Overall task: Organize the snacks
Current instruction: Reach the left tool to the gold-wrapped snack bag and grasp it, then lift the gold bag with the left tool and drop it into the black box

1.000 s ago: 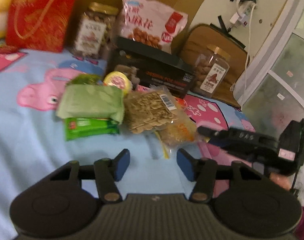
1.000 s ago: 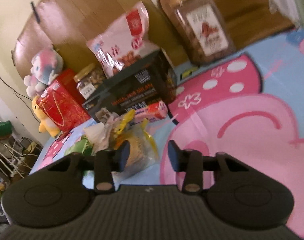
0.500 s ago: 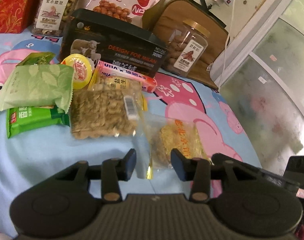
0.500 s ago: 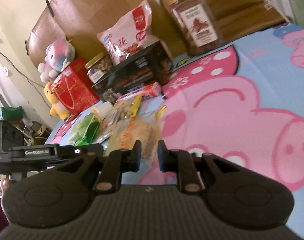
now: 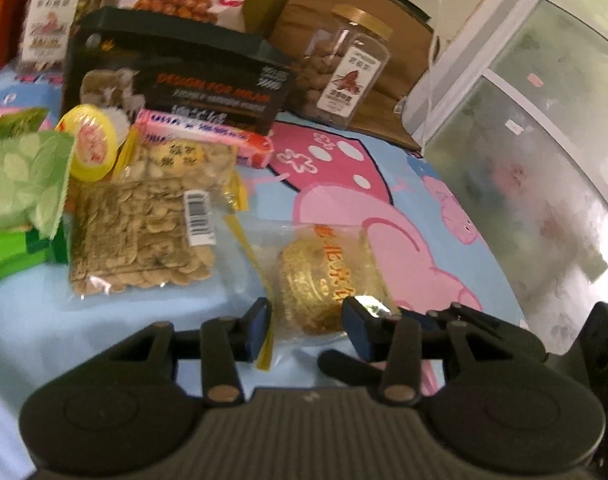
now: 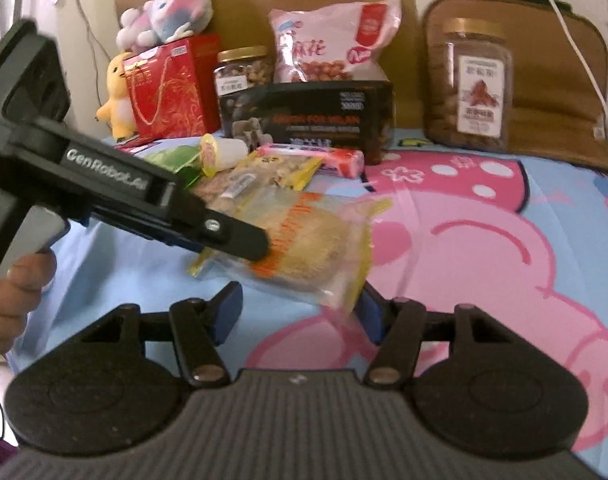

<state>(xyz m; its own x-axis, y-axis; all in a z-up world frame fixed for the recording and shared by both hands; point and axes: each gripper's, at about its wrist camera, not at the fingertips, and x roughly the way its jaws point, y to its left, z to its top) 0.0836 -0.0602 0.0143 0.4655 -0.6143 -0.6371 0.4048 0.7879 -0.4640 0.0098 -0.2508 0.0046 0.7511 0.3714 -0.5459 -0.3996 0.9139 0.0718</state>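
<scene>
Clear plastic wraps the golden cake packet [image 5: 324, 276], which sits at the near edge of the snack pile on a blue-and-pink cartoon bedsheet [image 5: 416, 208]. Behind and to its left lie a bag of flat seeds [image 5: 140, 240] with a barcode label, a second yellow-trimmed bag of pale kernels [image 5: 180, 160], a yellow-lidded jelly cup [image 5: 90, 142], a pink wrapped bar [image 5: 208, 136] and green packets [image 5: 20, 176]. A black box [image 5: 176, 76] stands behind these, carrying a pink bag of fried twists [image 6: 332, 40]. Two gold-lidded jars flank it: one at the left [image 6: 244, 66], one at the right [image 5: 344, 68] against a brown cushion [image 5: 400, 92]. A red gift bag [image 6: 168, 88] and two plush toys [image 6: 168, 10] close the back row in the right wrist view.

The left gripper [image 5: 306, 330] is clenched on the cake packet's near end, one blue pad on each side of the wrapper. Seen from the right wrist, its black finger [image 6: 240, 240] crosses over the packet, which looks tilted and lifted from the sheet. A hand [image 6: 8, 292] grips the handle at the frame's left edge. The right gripper [image 6: 300, 314] has its jaws opening; the packet's lower corner hangs between them, close to the right pad [image 6: 374, 316], but contact cannot be confirmed.

Motion blur softens the packet's lower corner and most label print. In the left wrist view the right gripper's finger is largely hidden behind the left gripper's own body, and the red bag and left jar are cut off at the frame's top edge.
</scene>
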